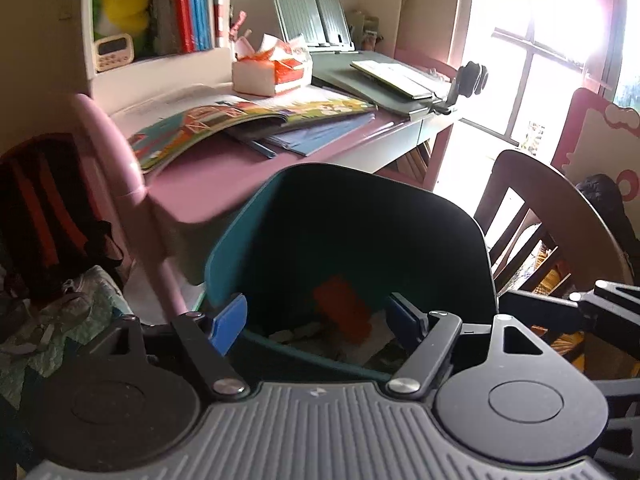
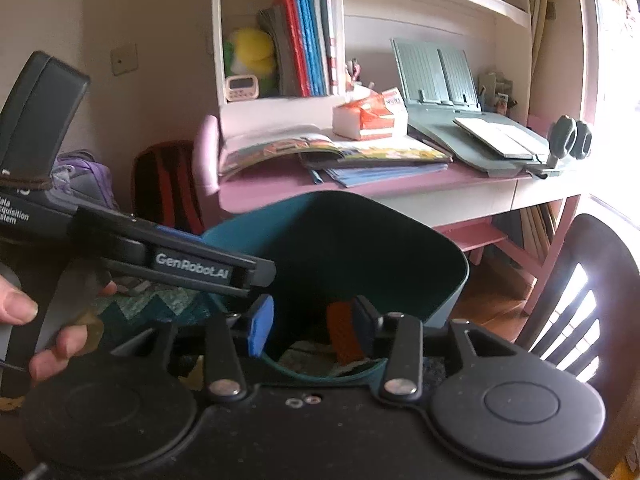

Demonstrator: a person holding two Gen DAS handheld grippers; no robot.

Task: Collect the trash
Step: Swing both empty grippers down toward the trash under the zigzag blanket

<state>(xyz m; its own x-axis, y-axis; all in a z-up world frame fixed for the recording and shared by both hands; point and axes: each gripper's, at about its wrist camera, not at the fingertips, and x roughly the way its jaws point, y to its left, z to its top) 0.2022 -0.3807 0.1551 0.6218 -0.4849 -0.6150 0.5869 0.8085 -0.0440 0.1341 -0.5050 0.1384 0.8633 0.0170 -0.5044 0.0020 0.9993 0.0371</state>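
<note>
Now both tools, left tool [image 1: 316, 322] and right tool [image 2: 314, 326], gape empty over the teal bin [image 1: 240, 236] holding an orange wrapper [image 1: 342, 312].

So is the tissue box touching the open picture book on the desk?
Cannot tell: in both views the tissue box sits right behind the picture book, no clear gap or contact.

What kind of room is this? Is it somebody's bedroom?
Probably a child's bedroom or study corner: a pink desk with an open picture book, a shelf of books holding a yellow plush toy, and backpacks beside it.
</note>
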